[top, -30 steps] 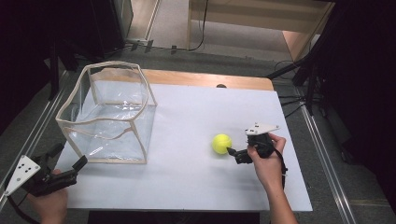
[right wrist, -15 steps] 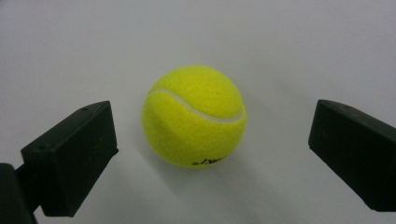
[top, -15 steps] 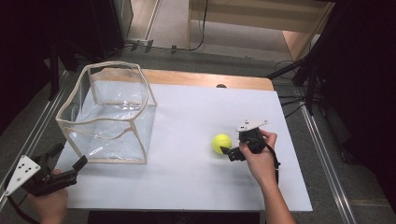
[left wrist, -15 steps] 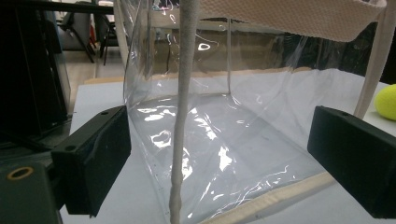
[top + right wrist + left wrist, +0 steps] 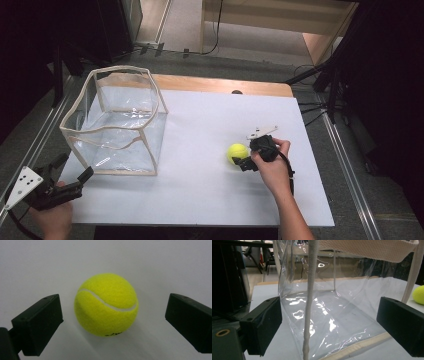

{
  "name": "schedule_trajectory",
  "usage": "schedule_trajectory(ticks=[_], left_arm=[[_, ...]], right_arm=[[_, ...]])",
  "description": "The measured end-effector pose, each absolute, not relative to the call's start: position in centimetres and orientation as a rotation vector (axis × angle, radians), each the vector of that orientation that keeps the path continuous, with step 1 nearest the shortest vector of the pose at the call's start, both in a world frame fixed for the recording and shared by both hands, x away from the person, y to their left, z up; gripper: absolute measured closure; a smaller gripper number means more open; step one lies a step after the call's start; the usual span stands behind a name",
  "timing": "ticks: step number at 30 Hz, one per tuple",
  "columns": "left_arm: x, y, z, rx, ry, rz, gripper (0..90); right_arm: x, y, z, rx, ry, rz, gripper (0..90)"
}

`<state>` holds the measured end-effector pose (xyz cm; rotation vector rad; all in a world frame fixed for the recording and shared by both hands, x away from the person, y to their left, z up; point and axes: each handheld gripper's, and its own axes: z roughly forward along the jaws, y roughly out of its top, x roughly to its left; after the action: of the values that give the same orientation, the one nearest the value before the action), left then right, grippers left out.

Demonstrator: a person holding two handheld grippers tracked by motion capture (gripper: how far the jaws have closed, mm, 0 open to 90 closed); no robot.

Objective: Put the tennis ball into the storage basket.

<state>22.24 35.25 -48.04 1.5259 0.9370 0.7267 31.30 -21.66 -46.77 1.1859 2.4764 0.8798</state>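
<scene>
Right claw is being held wide apart at the near right of the bench, its two black jaws being kept level with the tennis ball and standing clear of it on either side; in the right gripper view the ball is being seen between the jaws with white surface showing on both flanks, so no contact is being made. Left claw is likewise being held apart, at the near left corner of the bench, with nothing being gripped; in the left gripper view its jaws are being seen spread to either side of the near corner seam of the bag, well short of touching it.

Items are being recorded from largest to smallest.

White bench: it is being used to carry all items, and a wooden strip is being seen along its far edge.

Clear plastic bag: it is being seen standing upright and open-topped at the left of the bench, box-shaped, with cream fabric edging along its rim and seams. In the left gripper view the bag is being seen close ahead of the left claw.

Tennis ball: yellow-green with a white seam, it is being seen resting on the bench right of centre, well apart from the bag and just beside the right hand.

Left hand: it is being seen at the near left edge, wrapped around its gripper.
</scene>
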Motion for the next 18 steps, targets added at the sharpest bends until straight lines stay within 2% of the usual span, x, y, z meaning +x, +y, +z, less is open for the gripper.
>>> schedule_trajectory(ticks=[18], left_arm=[[22.3, 35.3, -48.1, 1.520, 0.937, 0.723, 6.5]], right_arm=[[32.4, -20.5, -48.0, 1.209, 2.530, 0.834, 0.1]])
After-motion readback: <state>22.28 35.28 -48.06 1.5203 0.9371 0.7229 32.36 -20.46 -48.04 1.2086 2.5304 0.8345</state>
